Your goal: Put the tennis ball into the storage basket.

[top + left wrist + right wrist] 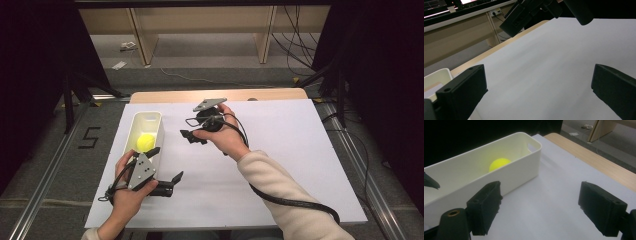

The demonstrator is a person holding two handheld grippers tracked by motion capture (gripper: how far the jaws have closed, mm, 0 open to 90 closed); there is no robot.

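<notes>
White sheeting covers your worktop (pixel 280 165), with a strip of bare wood showing along its far edge, grey floor and pale wooden furniture legs beyond it, and dark curtains at both sides.

Toward the left side of the sheet lies a long white bin (pixel 131 131), its length running away from you. A yellow ball (pixel 145 142) rests inside it, about midway along; in the right claw view you see the ball (pixel 499 164) over the bin's near wall (pixel 506 175), close to that wall.

Your left claw (pixel 168 163) is low over the near-left part of the sheet, just beside the bin's near end. Its jaws stand spread with nothing between them; one jaw tip reaches up by the bin's near corner, though whether it touches the rim you cannot tell from these pictures. In the left claw view, bare white sheet lies between the two jaws, and a corner of the bin (pixel 436 77) sits at the left edge.

Your right claw (pixel 192 136) is held above the sheet near the middle of the worktop, to the right of the bin and clear of it, pointing toward the bin. Its jaws are parted and grip nothing; the right claw view shows white sheet between them.
</notes>
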